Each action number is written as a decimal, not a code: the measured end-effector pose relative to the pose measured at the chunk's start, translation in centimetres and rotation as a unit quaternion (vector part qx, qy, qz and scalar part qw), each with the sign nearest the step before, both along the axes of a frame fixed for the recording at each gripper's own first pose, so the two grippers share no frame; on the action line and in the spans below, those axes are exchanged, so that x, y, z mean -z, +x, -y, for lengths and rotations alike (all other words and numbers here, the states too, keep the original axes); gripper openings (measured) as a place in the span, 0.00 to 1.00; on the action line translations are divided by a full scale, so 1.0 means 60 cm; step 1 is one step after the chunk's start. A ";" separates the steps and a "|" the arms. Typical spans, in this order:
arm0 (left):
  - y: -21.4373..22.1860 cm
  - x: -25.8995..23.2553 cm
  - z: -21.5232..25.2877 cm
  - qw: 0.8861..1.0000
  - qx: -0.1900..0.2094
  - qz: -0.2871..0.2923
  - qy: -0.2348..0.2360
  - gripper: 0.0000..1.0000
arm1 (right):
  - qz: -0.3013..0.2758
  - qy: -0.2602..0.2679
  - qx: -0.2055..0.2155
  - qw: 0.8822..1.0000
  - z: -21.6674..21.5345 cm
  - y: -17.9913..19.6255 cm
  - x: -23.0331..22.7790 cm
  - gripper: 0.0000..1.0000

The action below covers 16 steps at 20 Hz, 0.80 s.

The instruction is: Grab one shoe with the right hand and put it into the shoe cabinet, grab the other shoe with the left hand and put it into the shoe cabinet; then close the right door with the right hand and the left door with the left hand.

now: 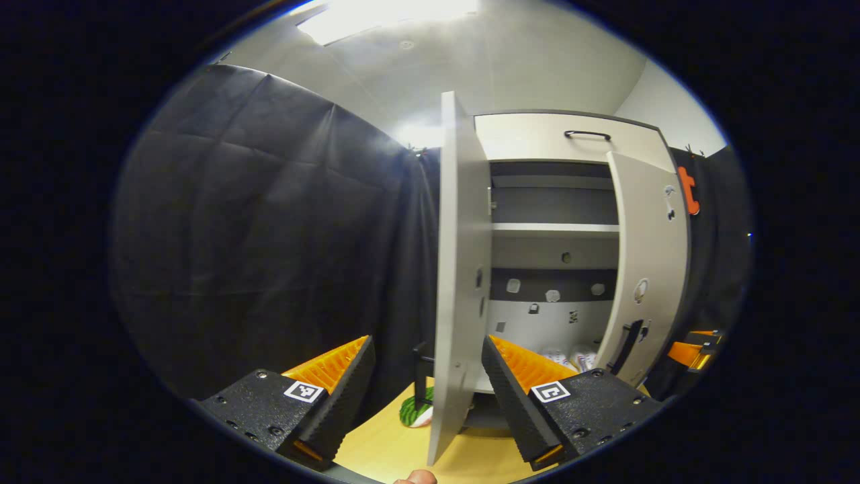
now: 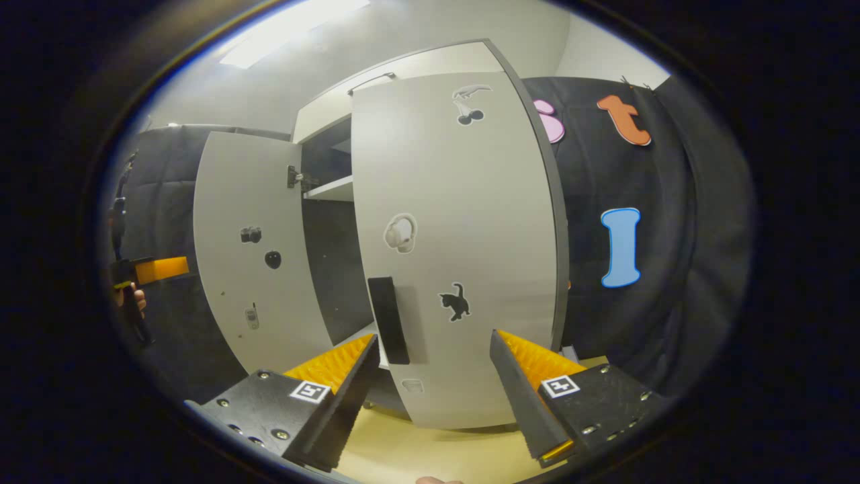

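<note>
— pale grey laminate everywhere. what sits ahead of the left gripper (image 1: 426, 376)?

— the edge of the tall grey left door (image 1: 460, 282), standing between its spread fingers, which are released and grasp nothing. i cannot tell whether either finger touches the door.

— and the shoes?

— a pair of white shoes (image 1: 571, 357) rests on the bottom shelf of the grey two-door shoe cabinet (image 1: 544, 138), just beyond the right finger (image 1: 521, 376).

— the right gripper (image 2: 433, 380)?

— fingers apart, empty, facing the grey right door (image 2: 457, 242). its black bar handle (image 2: 388, 320) hangs just above the left finger (image 2: 336, 366). the door is partly swung in, not shut. light wooden tabletop (image 2: 430, 450) lies beneath.
</note>
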<state>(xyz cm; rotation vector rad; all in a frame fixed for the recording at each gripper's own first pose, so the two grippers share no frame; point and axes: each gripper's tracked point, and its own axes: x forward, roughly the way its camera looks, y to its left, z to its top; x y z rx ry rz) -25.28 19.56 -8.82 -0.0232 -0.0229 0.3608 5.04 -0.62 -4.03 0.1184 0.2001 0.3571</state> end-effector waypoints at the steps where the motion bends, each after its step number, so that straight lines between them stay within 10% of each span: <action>1: 0.003 0.001 -0.017 1.000 -0.011 -0.002 0.002 0.94 | 0.000 -0.001 0.005 1.000 0.002 0.000 0.001 0.98; 16: 0.057 0.038 -0.037 0.999 0.017 -0.029 -0.022 0.90 | -0.020 0.011 0.042 0.999 0.008 0.006 0.024 0.98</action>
